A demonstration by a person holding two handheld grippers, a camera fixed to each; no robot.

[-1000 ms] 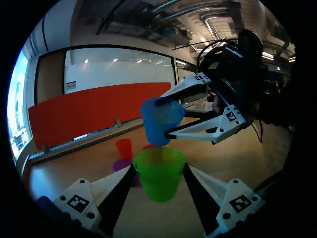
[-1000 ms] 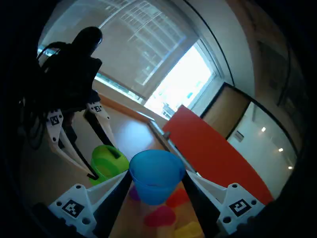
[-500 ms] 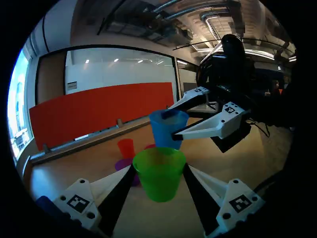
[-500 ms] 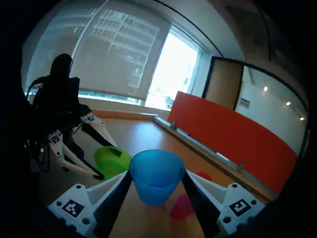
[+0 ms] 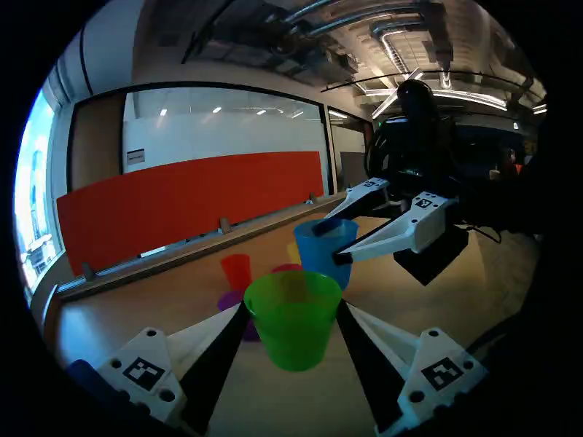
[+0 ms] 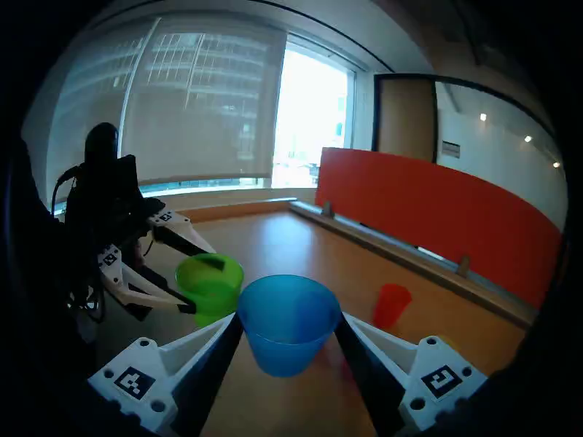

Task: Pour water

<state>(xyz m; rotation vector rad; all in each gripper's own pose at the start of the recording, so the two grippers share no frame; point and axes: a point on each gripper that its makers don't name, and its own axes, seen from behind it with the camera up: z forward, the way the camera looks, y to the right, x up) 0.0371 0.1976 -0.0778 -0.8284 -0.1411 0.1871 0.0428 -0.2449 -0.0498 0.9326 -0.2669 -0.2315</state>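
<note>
In the left gripper view, my left gripper (image 5: 291, 328) is shut on a green cup (image 5: 293, 317), held upright over the wooden table (image 5: 146, 313). Just beyond it, the right gripper (image 5: 328, 240) holds a blue cup (image 5: 324, 251) upright, a little right of the green one. In the right gripper view, my right gripper (image 6: 288, 331) is shut on the blue cup (image 6: 288, 320), whose inside looks empty. The left gripper (image 6: 200, 288) with the green cup (image 6: 210, 284) sits to its left, close by.
An orange cup (image 5: 237, 271) stands on the table with purple (image 5: 235, 298), pink (image 5: 288, 268) and yellow (image 5: 294, 252) cups lying near it. The orange cup (image 6: 392, 304) stands right of the blue one. A red partition (image 5: 189, 200) lines the table's far edge. A window wall (image 6: 204, 124) lies behind.
The blue cup has swung from tilted above the green cup back to upright and dropped lower, beside the green cup. The green cup has stayed still.
</note>
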